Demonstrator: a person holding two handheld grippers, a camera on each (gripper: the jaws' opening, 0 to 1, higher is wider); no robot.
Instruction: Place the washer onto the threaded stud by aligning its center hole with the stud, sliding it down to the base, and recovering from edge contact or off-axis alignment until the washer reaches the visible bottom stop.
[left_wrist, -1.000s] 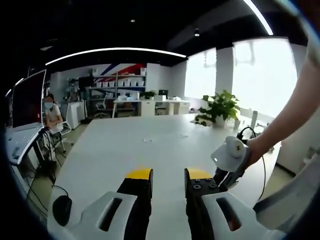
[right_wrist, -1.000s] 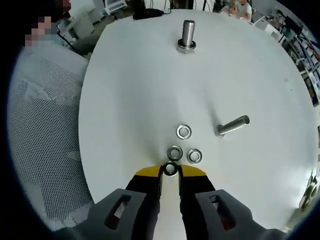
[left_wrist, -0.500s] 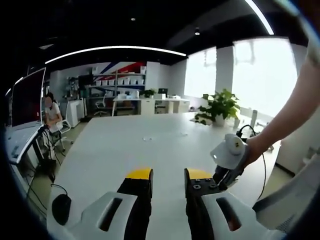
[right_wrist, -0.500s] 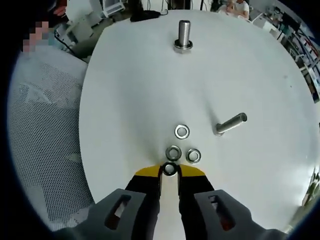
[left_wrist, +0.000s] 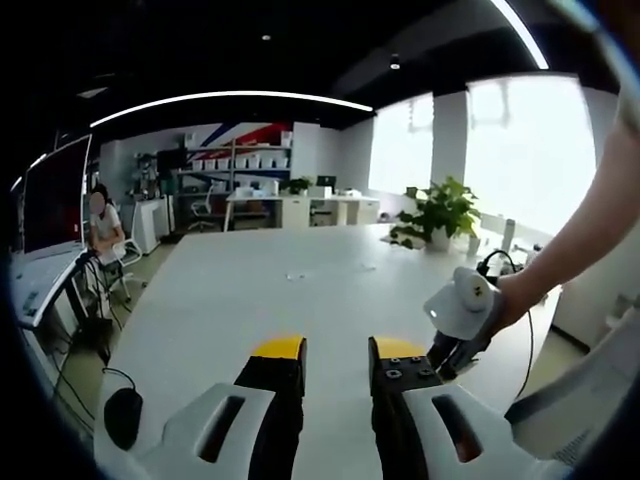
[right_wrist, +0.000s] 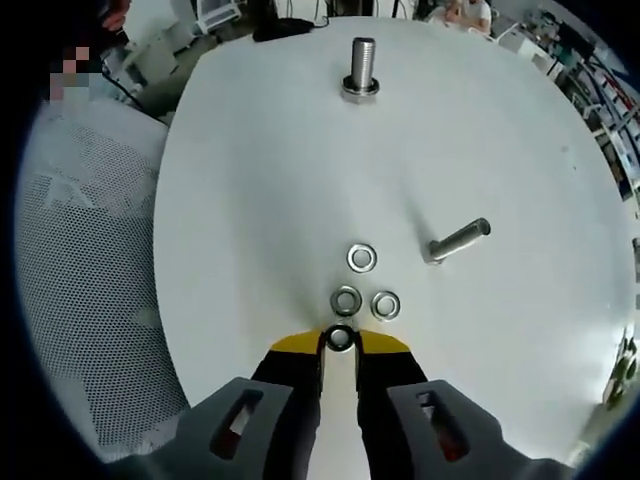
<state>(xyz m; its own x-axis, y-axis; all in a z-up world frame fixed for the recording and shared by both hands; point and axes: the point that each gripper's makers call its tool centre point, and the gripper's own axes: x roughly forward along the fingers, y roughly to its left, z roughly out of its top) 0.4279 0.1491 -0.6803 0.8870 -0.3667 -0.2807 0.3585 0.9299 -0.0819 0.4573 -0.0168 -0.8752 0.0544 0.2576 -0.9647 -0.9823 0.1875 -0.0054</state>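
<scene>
My right gripper (right_wrist: 340, 341) holds 1 washer (right_wrist: 340, 338) pinched between its yellow tips, jaws nearly closed on it. Over the last second the 3 loose washers (right_wrist: 362, 257) and the lying bolt (right_wrist: 457, 240) have slid down and away in the right gripper view while the upright stud (right_wrist: 360, 66) stays at the top: I am lifting and carrying, not yet near the stud. The grip has held through the lift. Stud is well apart from the washer, across the white table (right_wrist: 250, 200). My left gripper (left_wrist: 334, 352) is unchanged, jaws parted, empty, idle. Next, I judge: approach, centre the hole over the stud.
</scene>
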